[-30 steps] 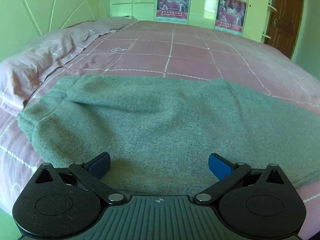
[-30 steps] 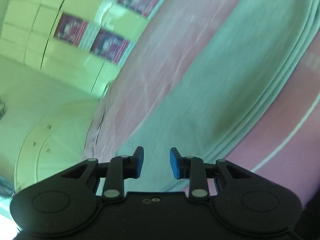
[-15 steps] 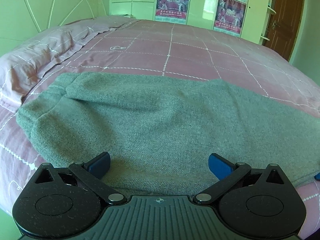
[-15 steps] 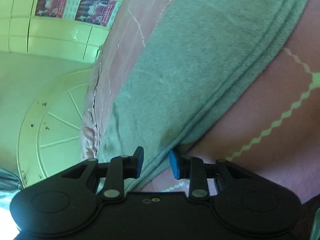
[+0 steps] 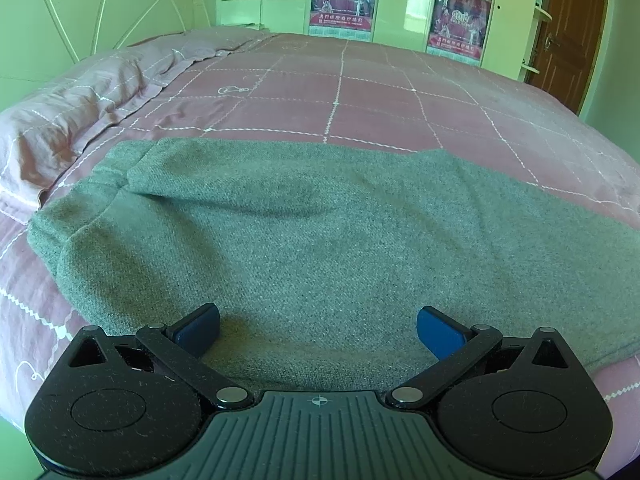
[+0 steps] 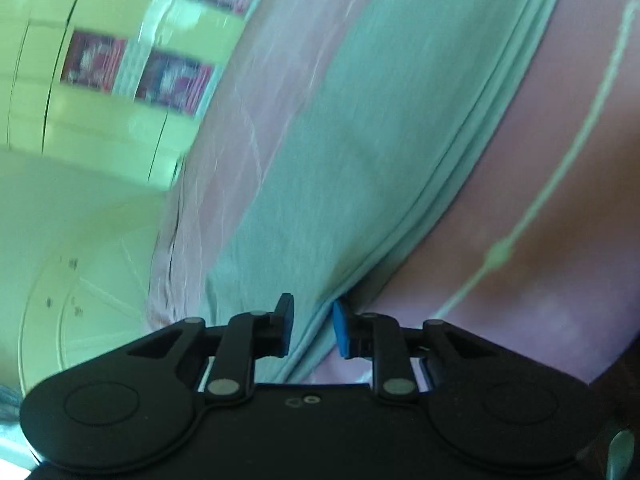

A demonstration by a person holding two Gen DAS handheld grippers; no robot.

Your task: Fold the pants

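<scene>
I am looking along both tools at grey-green pants spread lengthwise on a bed covered by a pink checked bedspread, with a rumpled pillow off to the left by the headboard. The pants appear already doubled, one leg on the other, since stacked edges run along their near side in the right view. My left gripper hangs over the near edge of the cloth with its blue fingers spread wide and nothing between them. My right gripper has just been closing: its fingers stand narrowly apart with the layered edge of the pants between them, though the blurred picture does not let me confirm that both pads are pressing on the fabric. I judge the task to be at an early-to-middle point: the lengthwise fold looks done, while the crosswise folds that bring the leg end toward the waist are not yet made.
</scene>
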